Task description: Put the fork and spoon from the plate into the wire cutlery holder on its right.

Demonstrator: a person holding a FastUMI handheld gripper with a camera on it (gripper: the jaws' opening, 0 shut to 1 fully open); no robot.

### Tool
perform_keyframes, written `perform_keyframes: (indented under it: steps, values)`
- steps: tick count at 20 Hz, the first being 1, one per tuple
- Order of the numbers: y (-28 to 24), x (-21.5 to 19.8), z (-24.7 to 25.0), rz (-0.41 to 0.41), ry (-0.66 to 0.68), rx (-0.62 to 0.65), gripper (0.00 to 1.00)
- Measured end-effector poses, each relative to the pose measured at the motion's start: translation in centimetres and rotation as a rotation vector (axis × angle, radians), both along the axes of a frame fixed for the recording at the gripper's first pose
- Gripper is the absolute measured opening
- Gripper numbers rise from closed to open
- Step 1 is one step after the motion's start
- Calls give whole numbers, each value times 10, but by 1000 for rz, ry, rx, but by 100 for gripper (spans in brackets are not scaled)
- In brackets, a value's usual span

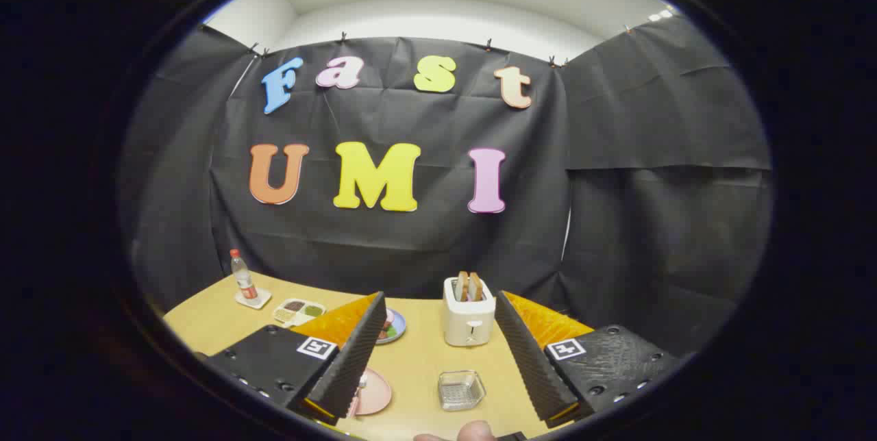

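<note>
Gripper (pixel 438 352): released, fingers wide above the bench (pixel 418 366). Pink plate (pixel 373 392) half hidden behind your left finger; wire cutlery holder (pixel 461 388) between fingers. Risk: descending blind, you could knock the cutlery.

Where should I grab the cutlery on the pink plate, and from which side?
Probably by the handle, coming from above. The cutlery lies low on the pink plate, mostly hidden behind a finger of the open gripper, so its exact pose is unclear.

Toaster (pixel 468 321) with toast, bottle (pixel 242 276); compartment tray (pixel 299 311), wooden table (pixel 205 318)
</note>
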State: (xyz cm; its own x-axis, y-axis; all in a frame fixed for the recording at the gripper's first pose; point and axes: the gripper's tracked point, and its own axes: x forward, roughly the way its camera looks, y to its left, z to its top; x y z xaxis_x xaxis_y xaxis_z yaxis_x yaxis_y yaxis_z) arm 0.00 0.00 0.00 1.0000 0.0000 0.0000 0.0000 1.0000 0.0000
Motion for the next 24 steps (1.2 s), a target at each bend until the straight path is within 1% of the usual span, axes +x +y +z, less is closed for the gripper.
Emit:
perform_keyframes:
  steps: [10, 16, 24]
  values:
    - [13, -1, -7, 23, 15, -23, 95]
    - [15, 3, -7, 31, 26, 8, 95]
    - [23, 4, -7, 51, 37, 7, 95]
